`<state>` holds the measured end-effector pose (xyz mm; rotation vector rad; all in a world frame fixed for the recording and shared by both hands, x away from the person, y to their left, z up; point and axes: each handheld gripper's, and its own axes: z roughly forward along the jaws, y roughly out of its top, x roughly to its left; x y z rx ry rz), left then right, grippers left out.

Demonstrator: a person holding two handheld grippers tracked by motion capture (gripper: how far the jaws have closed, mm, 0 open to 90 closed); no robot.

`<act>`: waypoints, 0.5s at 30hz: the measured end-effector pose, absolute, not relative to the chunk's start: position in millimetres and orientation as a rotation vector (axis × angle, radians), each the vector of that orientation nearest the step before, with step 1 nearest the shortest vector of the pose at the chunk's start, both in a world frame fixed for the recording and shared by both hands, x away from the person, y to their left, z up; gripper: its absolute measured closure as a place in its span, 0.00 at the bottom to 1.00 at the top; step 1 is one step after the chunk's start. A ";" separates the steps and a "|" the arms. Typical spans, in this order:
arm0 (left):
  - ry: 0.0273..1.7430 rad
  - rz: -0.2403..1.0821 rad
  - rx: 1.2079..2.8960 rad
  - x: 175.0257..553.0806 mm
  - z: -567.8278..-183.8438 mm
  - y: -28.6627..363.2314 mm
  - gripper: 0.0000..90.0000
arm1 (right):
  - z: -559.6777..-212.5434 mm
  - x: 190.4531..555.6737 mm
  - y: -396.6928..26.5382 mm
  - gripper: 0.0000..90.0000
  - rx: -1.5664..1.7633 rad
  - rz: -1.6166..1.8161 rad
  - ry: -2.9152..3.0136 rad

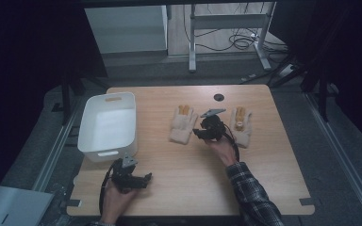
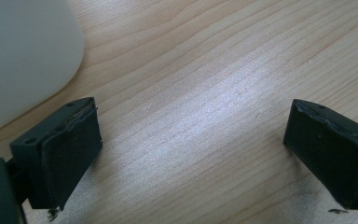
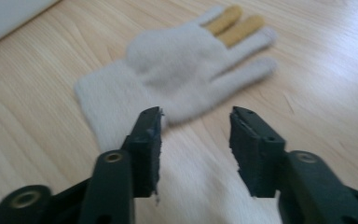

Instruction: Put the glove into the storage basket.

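Cream-coloured knit, with two mustard-yellow fingers, is making up the left glove [image 1: 182, 125], which is lying flat near the middle of the tabletop [image 1: 179, 188] in the high view, fingers pointing toward the top of the frame. Its partner, the right glove [image 1: 241, 126], is lying just right of centre, well apart from the first. Between the two the right gripper [image 1: 201, 133] is hovering, held by a hand coming in from the lower right on a plaid sleeve [image 1: 254, 197]. In the right gripper view its jaws are standing partly spread — nothing is pinched between the pads — and the left glove [image 3: 182, 74] is spreading across the upper middle of that frame, its cuff edge just beyond the jaw tips; whether the tips are touching the knit I cannot tell. At the lower left of the high view the left gripper [image 1: 147, 178] is resting by the near edge, just below the white bin [image 1: 107, 126] sitting at centre left. In the left gripper view its jaws are standing wide apart over bare wood, the bin [image 2: 23, 56] filling the upper left corner.
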<state>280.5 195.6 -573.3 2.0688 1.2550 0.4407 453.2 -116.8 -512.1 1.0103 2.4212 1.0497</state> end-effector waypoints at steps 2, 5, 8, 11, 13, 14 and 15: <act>1.255 0.441 2.069 280.5 -573.3 195.6 0.04 | -511.9 459.5 -110.5 0.65 0.999 1.047 2.432; 1.255 0.441 2.070 280.6 -573.3 195.7 0.04 | -512.5 467.0 -102.7 0.68 0.989 1.042 2.438; 1.255 0.440 2.069 280.5 -573.3 195.7 0.04 | -515.6 481.0 -90.2 0.69 0.987 1.034 2.453; 1.254 0.441 2.070 280.6 -573.3 195.7 0.04 | -518.0 487.5 -84.0 0.69 0.982 1.025 2.452; 1.254 0.441 2.070 280.6 -573.3 195.7 0.04 | -520.9 493.9 -78.2 0.66 0.976 1.022 2.447; 1.254 0.441 2.070 280.5 -573.3 195.7 0.04 | -523.4 498.8 -73.3 0.61 0.977 1.030 2.441; 1.254 0.441 2.070 280.5 -573.3 195.7 0.04 | -524.5 500.9 -70.6 0.59 0.990 1.032 2.435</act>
